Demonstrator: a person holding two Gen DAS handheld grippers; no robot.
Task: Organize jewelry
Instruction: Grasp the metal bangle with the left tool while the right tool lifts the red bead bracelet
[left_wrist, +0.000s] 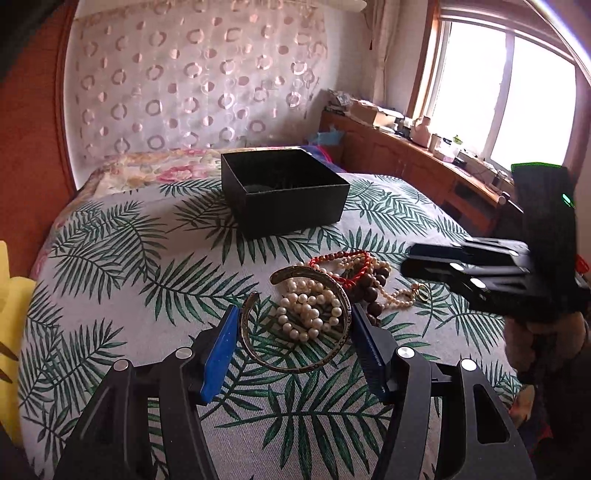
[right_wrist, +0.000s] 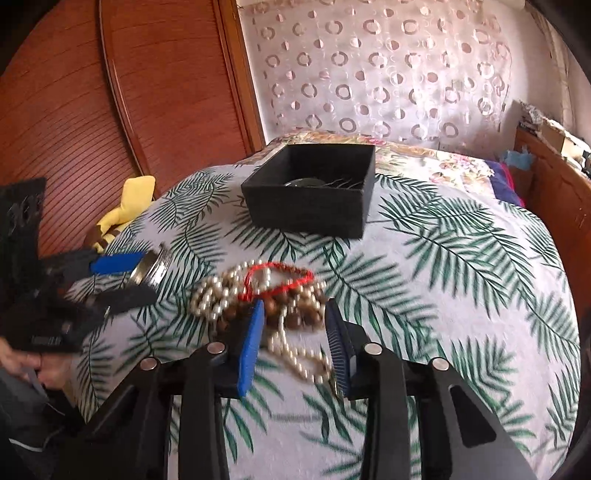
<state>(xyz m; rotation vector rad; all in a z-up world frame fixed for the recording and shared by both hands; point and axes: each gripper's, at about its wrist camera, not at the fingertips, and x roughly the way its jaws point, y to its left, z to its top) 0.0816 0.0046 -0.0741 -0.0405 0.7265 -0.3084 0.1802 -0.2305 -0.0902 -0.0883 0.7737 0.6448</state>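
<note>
My left gripper (left_wrist: 291, 332) spread wide, straddling metal bangle (left_wrist: 295, 325) in jewelry pile (left_wrist: 343, 291) just nearside of black box (left_wrist: 284, 192). My right gripper (right_wrist: 295, 332) parted over wooden beads (right_wrist: 291, 306), gripping nothing.

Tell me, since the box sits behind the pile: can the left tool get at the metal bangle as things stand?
Probably yes. The left tool is open with its pads either side of the metal bangle; nothing lies between them. Pearls rest inside the bangle and might snag.
</note>
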